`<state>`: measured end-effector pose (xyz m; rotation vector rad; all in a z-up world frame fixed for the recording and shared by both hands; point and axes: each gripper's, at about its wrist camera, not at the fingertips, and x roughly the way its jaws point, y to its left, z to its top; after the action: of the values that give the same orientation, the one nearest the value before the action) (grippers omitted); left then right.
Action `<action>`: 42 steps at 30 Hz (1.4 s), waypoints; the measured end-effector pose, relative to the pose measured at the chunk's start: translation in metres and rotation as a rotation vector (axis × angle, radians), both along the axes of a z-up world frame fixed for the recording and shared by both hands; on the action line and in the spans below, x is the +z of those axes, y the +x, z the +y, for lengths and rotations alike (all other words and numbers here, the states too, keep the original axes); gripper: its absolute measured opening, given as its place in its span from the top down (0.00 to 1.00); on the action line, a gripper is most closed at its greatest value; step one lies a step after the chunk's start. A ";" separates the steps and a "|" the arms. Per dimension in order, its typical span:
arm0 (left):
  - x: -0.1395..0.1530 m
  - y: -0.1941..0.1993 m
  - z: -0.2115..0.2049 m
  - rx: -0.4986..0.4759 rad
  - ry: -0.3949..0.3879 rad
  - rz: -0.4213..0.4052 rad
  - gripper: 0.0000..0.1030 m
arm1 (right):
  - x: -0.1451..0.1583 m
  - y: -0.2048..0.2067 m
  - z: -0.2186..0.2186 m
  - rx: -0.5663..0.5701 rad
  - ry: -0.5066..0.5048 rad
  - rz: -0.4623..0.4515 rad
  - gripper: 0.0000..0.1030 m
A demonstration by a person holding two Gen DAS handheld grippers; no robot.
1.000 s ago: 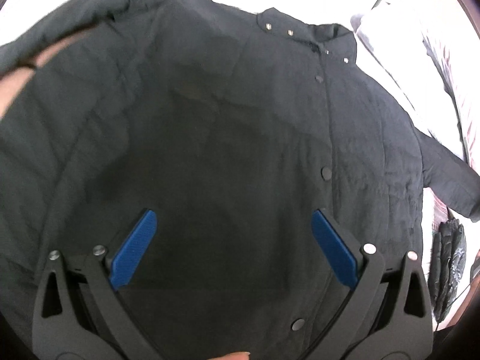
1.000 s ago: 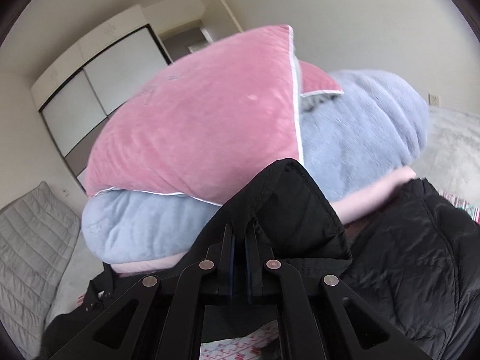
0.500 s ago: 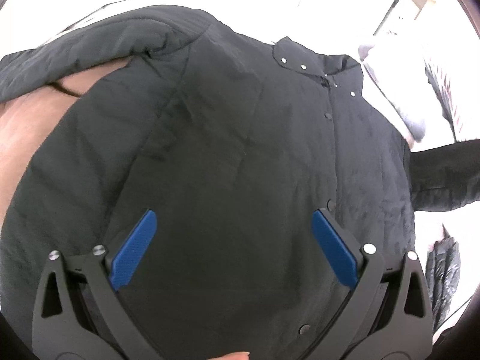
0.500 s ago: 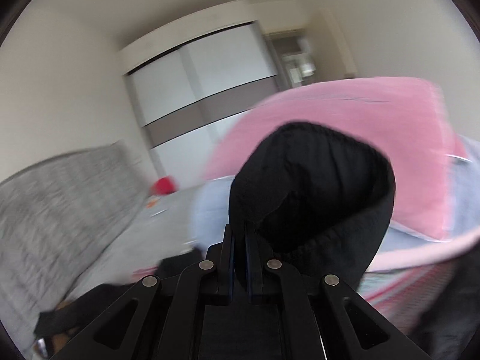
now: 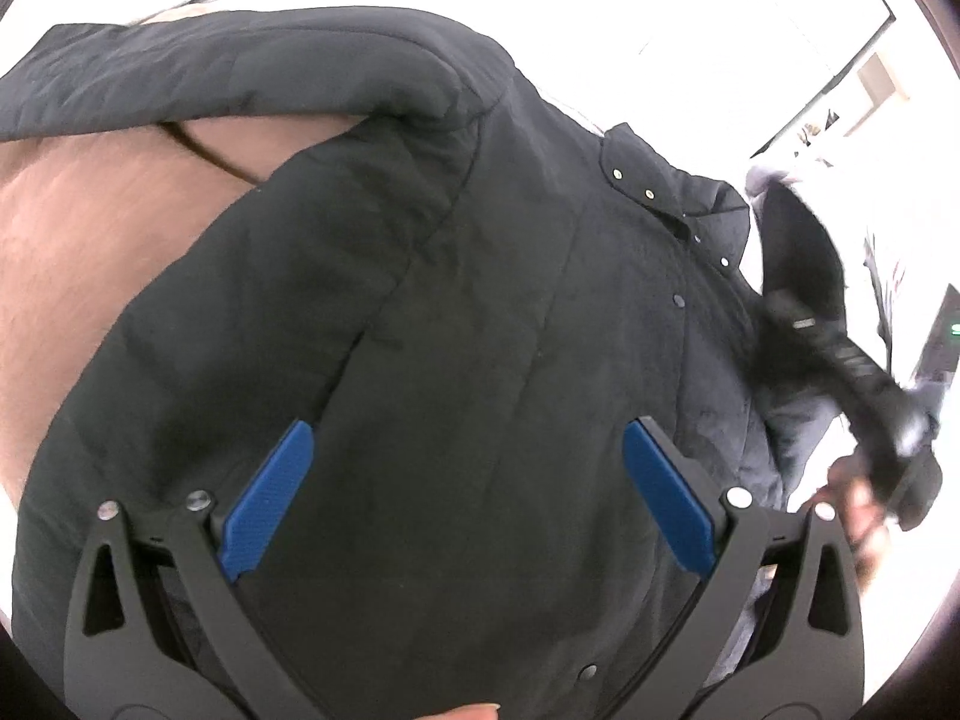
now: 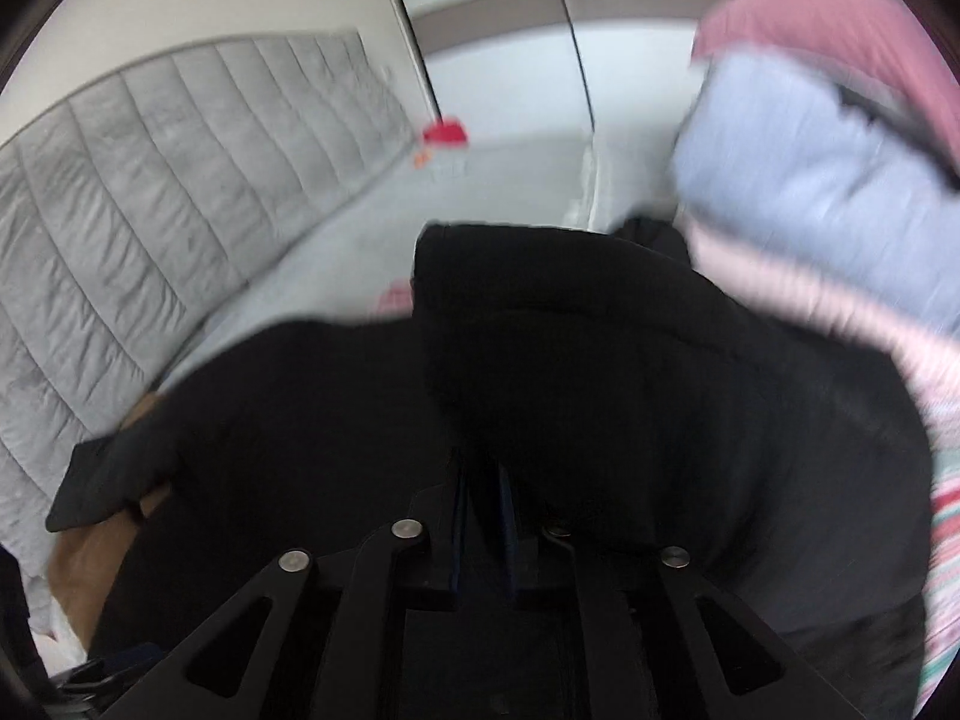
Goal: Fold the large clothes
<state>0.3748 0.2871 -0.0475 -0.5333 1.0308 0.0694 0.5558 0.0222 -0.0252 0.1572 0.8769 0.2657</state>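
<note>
Bedding fills the background: a grey quilted headboard (image 6: 138,192) runs along the left, a grey bed surface (image 6: 480,180) stretches toward white sliding wardrobe doors (image 6: 498,78) at the far end, and a small red object (image 6: 445,135) sits far back on it. At the right, a pink cushion (image 6: 840,30) lies on a pale blue blanket (image 6: 810,180), both blurred.

Across the near half of the bed lies the black padded jacket (image 5: 480,330), front up, its snap placket running from the collar (image 5: 672,192) toward the near edge. 1 sleeve (image 5: 240,66) stretches out to the far left over a tan surface (image 5: 90,228).

Over the jacket's front hovers the left gripper (image 5: 468,504), its 2 blue pads (image 5: 267,504) spread wide with nothing between them.

Seen blurred at the jacket's right side, the right gripper (image 6: 480,516) has its jaws nearly together; they have just been opening slightly, and a black sleeve cuff (image 6: 540,330) is bunched in front of them, with its edge at their tips. Whether the pads press it cannot be told.
</note>
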 end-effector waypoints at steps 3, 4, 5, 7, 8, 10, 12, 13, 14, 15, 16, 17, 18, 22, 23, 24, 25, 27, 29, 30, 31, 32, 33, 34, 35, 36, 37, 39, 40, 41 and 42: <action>0.000 -0.001 0.001 -0.004 -0.014 0.001 0.00 | -0.009 0.000 0.021 0.137 0.050 0.055 0.83; 0.000 -0.002 0.003 -0.004 -0.024 0.003 0.00 | -0.008 -0.006 0.030 0.202 0.033 0.050 0.79; 0.000 -0.003 0.005 -0.001 -0.033 0.003 0.00 | -0.005 -0.014 0.036 0.267 0.013 0.047 0.77; 0.001 -0.004 0.007 0.007 -0.048 0.002 0.00 | 0.006 -0.030 0.038 0.333 -0.020 0.009 0.70; 0.002 -0.005 0.008 0.008 -0.050 0.002 0.00 | 0.014 -0.032 0.031 0.324 -0.035 -0.014 0.68; 0.002 -0.006 0.007 0.007 -0.054 0.002 0.00 | 0.022 -0.030 0.003 0.243 -0.057 -0.039 0.51; 0.001 -0.006 0.005 -0.001 -0.058 0.005 0.00 | 0.013 -0.011 -0.039 0.105 -0.066 0.000 0.48; 0.001 -0.006 0.003 -0.008 -0.059 0.008 0.00 | 0.002 -0.002 -0.054 0.042 -0.085 0.045 0.48; 0.000 -0.006 0.000 -0.018 -0.060 0.012 0.00 | -0.008 0.002 -0.067 0.000 -0.097 0.087 0.48; 0.001 -0.005 -0.004 -0.030 -0.060 0.013 0.00 | -0.024 0.007 -0.084 -0.043 -0.105 0.143 0.48; 0.001 -0.005 -0.007 -0.041 -0.055 0.013 0.00 | -0.041 0.008 -0.096 -0.065 -0.101 0.189 0.48; 0.001 -0.004 -0.010 -0.045 -0.049 0.013 0.00 | -0.055 0.007 -0.101 -0.069 -0.089 0.217 0.48; 0.002 -0.003 -0.014 -0.050 -0.042 0.011 0.00 | -0.069 0.007 -0.099 -0.053 -0.075 0.242 0.48; 0.001 -0.001 -0.022 -0.076 -0.016 0.008 0.00 | -0.076 0.004 -0.058 0.043 -0.171 0.171 0.47; 0.000 -0.001 -0.022 -0.077 -0.011 0.013 0.00 | -0.073 0.004 -0.044 0.069 -0.198 0.152 0.47; -0.002 -0.001 -0.021 -0.076 -0.009 0.023 0.00 | -0.069 0.003 -0.033 0.095 -0.228 0.126 0.47; -0.004 0.000 -0.020 -0.071 -0.015 0.031 0.00 | -0.063 -0.003 -0.018 0.137 -0.261 0.087 0.47; -0.005 0.000 -0.015 -0.056 -0.033 0.038 0.00 | -0.055 -0.019 0.015 0.268 -0.324 0.005 0.47; -0.003 0.000 -0.011 -0.041 -0.046 0.032 0.00 | -0.056 -0.029 0.044 0.366 -0.373 -0.031 0.47; -0.002 -0.001 -0.010 -0.042 -0.043 0.028 0.00 | -0.061 -0.031 0.053 0.398 -0.398 -0.040 0.48; -0.002 -0.003 -0.010 -0.044 -0.039 0.026 0.00 | -0.066 -0.029 0.059 0.404 -0.418 -0.031 0.51; -0.001 -0.003 -0.011 -0.048 -0.034 0.025 0.00 | -0.075 -0.024 0.058 0.393 -0.438 0.000 0.58; -0.002 -0.004 -0.011 -0.052 -0.032 0.026 0.00 | -0.085 -0.013 0.057 0.365 -0.438 0.040 0.79; -0.002 -0.004 -0.011 -0.055 -0.033 0.029 0.00 | -0.088 -0.003 0.057 0.341 -0.413 0.063 0.85; -0.003 -0.004 -0.010 -0.055 -0.038 0.034 0.00 | -0.086 0.007 0.051 0.315 -0.360 0.077 0.90; -0.004 -0.001 -0.012 -0.052 -0.042 0.037 0.00 | -0.081 0.014 0.043 0.282 -0.292 0.086 0.92; -0.004 -0.001 -0.012 -0.050 -0.048 0.037 0.00 | -0.069 0.020 0.034 0.242 -0.202 0.075 0.93; -0.003 0.000 -0.012 -0.048 -0.047 0.033 0.00 | -0.049 0.019 0.026 0.197 -0.127 0.023 0.93; -0.003 0.000 -0.012 -0.049 -0.044 0.030 0.00 | -0.038 0.020 0.024 0.181 -0.099 0.001 0.93; -0.003 -0.001 -0.013 -0.051 -0.043 0.030 0.00 | -0.035 0.021 0.028 0.173 -0.089 -0.008 0.93; -0.003 -0.001 -0.013 -0.053 -0.044 0.031 0.00 | -0.038 0.023 0.031 0.161 -0.099 -0.003 0.93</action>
<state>0.3742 0.2743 -0.0509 -0.5458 1.0785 0.0077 0.5789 0.0533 -0.0633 -0.0061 0.8990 0.3718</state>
